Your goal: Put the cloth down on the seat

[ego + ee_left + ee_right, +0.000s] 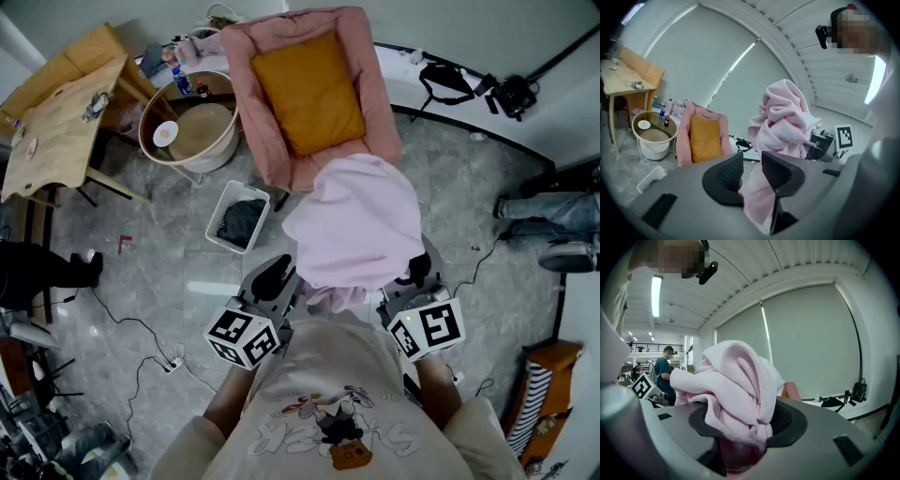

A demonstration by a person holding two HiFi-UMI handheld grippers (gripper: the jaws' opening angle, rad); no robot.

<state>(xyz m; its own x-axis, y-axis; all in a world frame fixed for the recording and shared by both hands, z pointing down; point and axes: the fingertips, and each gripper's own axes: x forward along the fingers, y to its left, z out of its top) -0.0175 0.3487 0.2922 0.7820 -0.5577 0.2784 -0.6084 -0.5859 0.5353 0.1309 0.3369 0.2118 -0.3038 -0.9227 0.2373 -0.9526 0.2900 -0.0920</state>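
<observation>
Grey stone floor [169, 281] is seen around a pink armchair [258, 112], whose seat is covered by an orange cushion [309, 89]. Nothing has been laid there yet. The pink cloth [361, 225] is held bunched in the air in front of the armchair, so the carry forward, the lowering and the release are judged to be left. The cloth is pinched between the fingers [787, 420] of the right gripper [740, 423]. The fingers [729, 173] of the left gripper [751, 171] are spread slightly, with a hanging fold seen in their gap but not visibly clamped.

Bright, even indoor light; fisheye bending and dark corners.
</observation>
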